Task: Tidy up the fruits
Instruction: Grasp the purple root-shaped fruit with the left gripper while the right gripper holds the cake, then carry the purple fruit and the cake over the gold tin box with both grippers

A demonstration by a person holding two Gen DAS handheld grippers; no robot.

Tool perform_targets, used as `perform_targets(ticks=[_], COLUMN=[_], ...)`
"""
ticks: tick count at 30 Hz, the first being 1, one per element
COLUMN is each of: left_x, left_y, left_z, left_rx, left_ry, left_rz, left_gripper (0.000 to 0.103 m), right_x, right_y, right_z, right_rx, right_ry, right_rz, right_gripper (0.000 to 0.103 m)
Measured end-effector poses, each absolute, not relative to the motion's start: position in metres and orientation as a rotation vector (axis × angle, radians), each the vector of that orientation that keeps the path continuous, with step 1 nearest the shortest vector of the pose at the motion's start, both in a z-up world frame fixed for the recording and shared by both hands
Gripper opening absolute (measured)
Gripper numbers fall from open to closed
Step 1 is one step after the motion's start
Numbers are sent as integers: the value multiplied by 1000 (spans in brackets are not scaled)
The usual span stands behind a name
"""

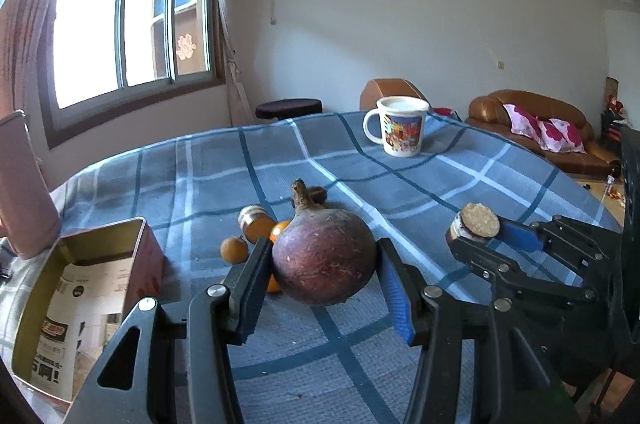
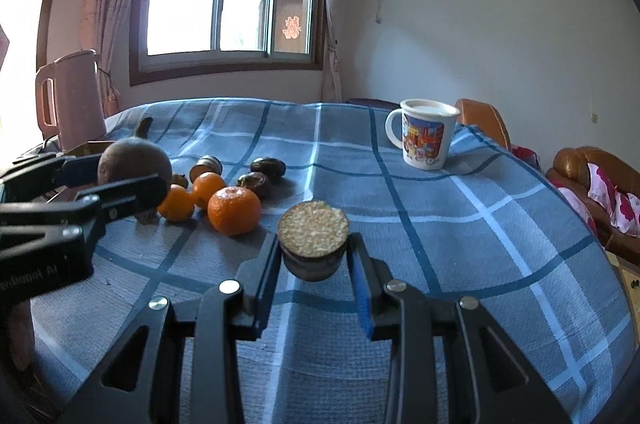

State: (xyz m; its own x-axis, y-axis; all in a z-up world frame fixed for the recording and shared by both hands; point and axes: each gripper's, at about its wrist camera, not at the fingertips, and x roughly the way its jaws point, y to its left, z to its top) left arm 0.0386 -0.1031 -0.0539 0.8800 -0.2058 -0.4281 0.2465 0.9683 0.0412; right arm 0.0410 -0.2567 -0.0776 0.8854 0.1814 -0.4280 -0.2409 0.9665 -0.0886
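A big purple-brown round fruit (image 1: 324, 256) with a stubby stem sits between the pads of my left gripper (image 1: 324, 246), which is shut on it. From the right wrist view, the same fruit (image 2: 132, 157) and left gripper (image 2: 116, 177) are at the left, beside three oranges (image 2: 234, 209) and several small dark fruits (image 2: 268, 167) on the plaid cloth. My right gripper (image 2: 314, 252) is shut on a small dark round fruit piece (image 2: 312, 236) with a tan grainy flat top. In the left wrist view, the right gripper (image 1: 478, 236) and that piece (image 1: 480, 224) are at the right.
An open gold tin box (image 1: 132, 224) lies at the left edge of the table (image 1: 360, 344), next to a pink kettle (image 2: 76, 103). A printed mug (image 2: 426, 135) stands at the far right of the cloth. Behind the table are a brown sofa (image 1: 532, 103) and a dark stool (image 1: 288, 107).
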Motion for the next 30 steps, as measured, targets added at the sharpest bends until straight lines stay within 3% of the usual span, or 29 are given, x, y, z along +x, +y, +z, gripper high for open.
perform_targets(ticks=[30], left_x=[29], left_y=[-68], left_z=[-29], left_rx=[83], left_ry=[307], left_rz=[-95], left_gripper=[54], right_x=[29], right_y=[-235], right_z=[-53], right_rx=[-164], right_ry=[313], right_rz=[266], right_gripper=[36])
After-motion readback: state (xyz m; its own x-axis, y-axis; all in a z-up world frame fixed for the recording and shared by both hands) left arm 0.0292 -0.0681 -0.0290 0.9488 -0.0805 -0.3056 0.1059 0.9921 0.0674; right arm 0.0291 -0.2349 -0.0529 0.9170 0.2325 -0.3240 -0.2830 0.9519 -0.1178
